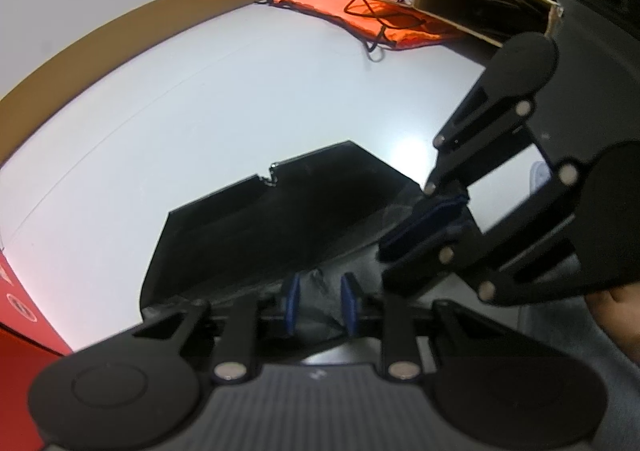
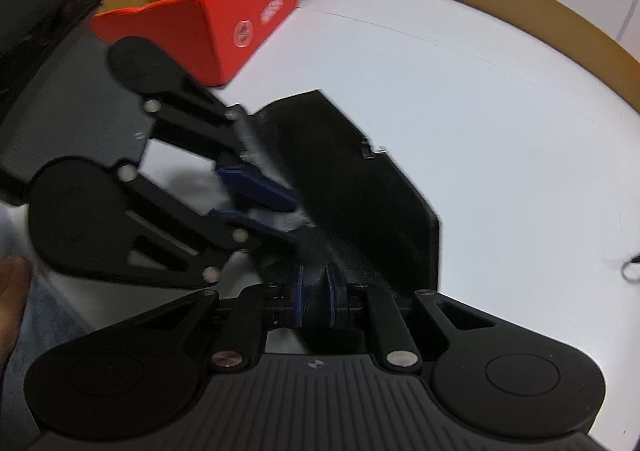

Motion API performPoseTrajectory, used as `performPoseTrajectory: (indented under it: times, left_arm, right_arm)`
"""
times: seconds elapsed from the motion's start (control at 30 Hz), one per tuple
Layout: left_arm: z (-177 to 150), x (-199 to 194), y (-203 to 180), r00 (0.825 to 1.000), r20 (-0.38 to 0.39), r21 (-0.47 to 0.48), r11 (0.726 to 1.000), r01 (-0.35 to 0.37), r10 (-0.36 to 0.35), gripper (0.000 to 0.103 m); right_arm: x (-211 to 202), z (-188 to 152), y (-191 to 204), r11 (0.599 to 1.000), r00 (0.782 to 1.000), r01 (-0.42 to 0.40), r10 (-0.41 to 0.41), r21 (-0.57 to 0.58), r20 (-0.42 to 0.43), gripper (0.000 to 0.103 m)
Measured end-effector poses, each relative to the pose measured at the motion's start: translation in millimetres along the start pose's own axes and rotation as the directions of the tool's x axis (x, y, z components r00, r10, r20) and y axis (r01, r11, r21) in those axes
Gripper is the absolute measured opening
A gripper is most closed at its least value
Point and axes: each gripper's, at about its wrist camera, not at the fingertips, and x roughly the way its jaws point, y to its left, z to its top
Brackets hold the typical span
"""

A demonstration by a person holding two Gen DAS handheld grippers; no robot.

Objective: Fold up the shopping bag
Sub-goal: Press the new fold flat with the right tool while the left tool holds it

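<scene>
Matt black woven bag (image 1: pixel 256 227) on my smooth, faintly glossy white table (image 1: pixel 224 91).
Beyond the bag, thin orange cloth sack (image 1: pixel 360 15); my matt plastic left gripper (image 1: pixel 320 307) bears shiny metal pins.

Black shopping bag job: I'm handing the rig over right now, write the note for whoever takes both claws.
Left claw: shut on the near edge of the black shopping bag, fabric bunched between its blue pads.
Right claw: also shut on the bag's near edge, close beside the left one.
Bag: lies partly folded on the white table, its far part flat, with angled corners.
Nearby: an orange drawstring bag and a cardboard box at the far side, a red box to the left.
Done: both grips taken on the near edge.
Left: carry that edge over, flatten the fold, release.
</scene>
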Motion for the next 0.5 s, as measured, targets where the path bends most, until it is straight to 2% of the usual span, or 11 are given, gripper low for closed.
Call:
performPoseTrajectory:
  times: [0.17,0.2,0.27,0.3,0.5]
  left_arm:
    - [-6,-6,4,1.000,-0.002,-0.002,1.000,0.002,-0.002,0.026]
    - [-7,-7,4,1.000,-0.002,-0.003,1.000,0.003,-0.003,0.026]
    - [-9,-9,6,1.000,-0.003,-0.006,1.000,0.004,-0.004,0.026]
    - [-10,-11,7,1.000,-0.003,-0.007,1.000,0.005,-0.005,0.026]
    - [-17,-18,12,1.000,-0.006,-0.013,1.000,0.006,-0.006,0.025]
  right_arm:
    - [-2,0,12,0.994,0.999,0.037,-0.037,-0.103,-0.002,0.019]
    - [-2,0,15,0.992,0.999,0.042,-0.042,-0.122,-0.002,0.022]
    - [-2,0,19,0.987,0.999,0.047,-0.048,-0.155,-0.006,0.034]
    - [-2,-1,21,0.984,0.999,0.050,-0.052,-0.171,-0.007,0.035]
    - [0,-4,34,0.955,0.995,0.097,-0.101,-0.281,-0.002,0.036]
